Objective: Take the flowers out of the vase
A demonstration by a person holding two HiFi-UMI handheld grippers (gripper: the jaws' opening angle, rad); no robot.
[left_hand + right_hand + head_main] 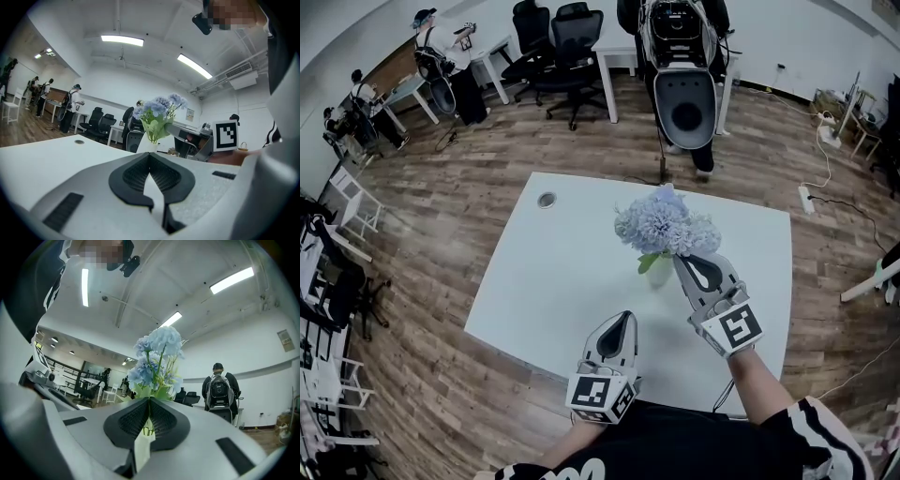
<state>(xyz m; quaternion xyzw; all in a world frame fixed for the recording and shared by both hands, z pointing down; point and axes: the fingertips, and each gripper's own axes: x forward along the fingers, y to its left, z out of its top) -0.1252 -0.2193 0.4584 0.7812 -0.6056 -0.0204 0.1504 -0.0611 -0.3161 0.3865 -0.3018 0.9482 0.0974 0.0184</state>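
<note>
Flowers [667, 225] at frame centre stood in the vase [660, 274], stems clamped by the right tool [679, 257]; the left tool [625, 317] below was closed and empty.

You're in an open-plan office, perhaps a lab space. Wood-look flooring [450, 216] runs under white desks [614, 56] and black swivel chairs [572, 42]. A power strip [807, 199] trails its cable across the floor, and long strip lights [122, 41] line the ceiling. Your white counter [553, 281] has a cable grommet [547, 200], and a person wearing a backpack [220, 392] stands across the room.
</note>
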